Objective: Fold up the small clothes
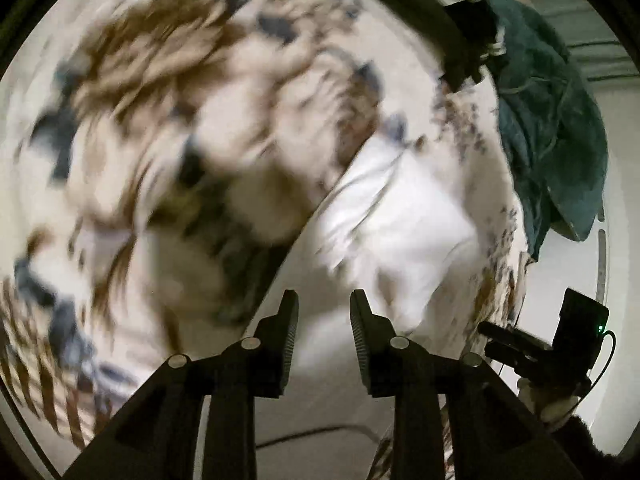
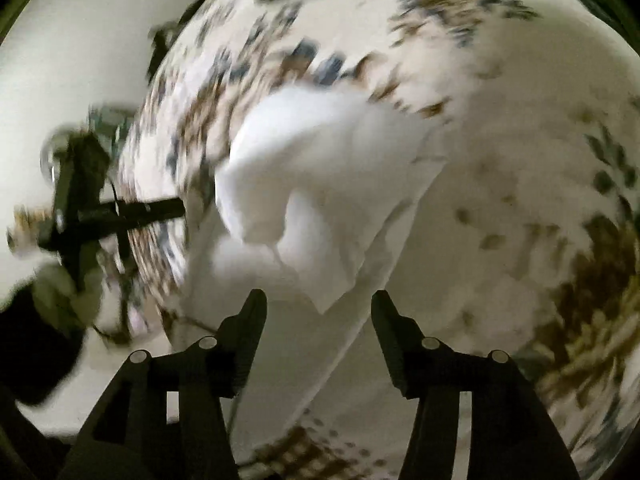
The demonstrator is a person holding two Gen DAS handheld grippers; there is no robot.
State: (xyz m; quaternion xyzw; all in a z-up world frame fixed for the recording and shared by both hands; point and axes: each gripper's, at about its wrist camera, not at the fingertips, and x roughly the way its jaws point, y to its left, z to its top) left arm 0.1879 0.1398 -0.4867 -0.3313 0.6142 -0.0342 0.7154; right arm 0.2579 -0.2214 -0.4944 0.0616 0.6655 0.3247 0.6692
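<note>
A small white garment (image 1: 392,216) lies crumpled on a cream bedspread printed with brown and blue flowers (image 1: 160,120). Both views are motion-blurred. My left gripper (image 1: 324,300) is open and empty, just short of the garment's near edge. In the right wrist view the white garment (image 2: 320,184) lies bunched, with a pointed corner hanging toward my right gripper (image 2: 318,300), which is open and empty. The left gripper (image 2: 100,208) also shows at the left of the right wrist view, and the right gripper's body (image 1: 560,344) at the lower right of the left wrist view.
A dark teal cloth (image 1: 552,120) lies heaped at the far right edge of the bedspread. A white wall or floor (image 1: 560,272) lies beyond the bed's edge. A dark shape (image 1: 464,40) sits near the teal cloth.
</note>
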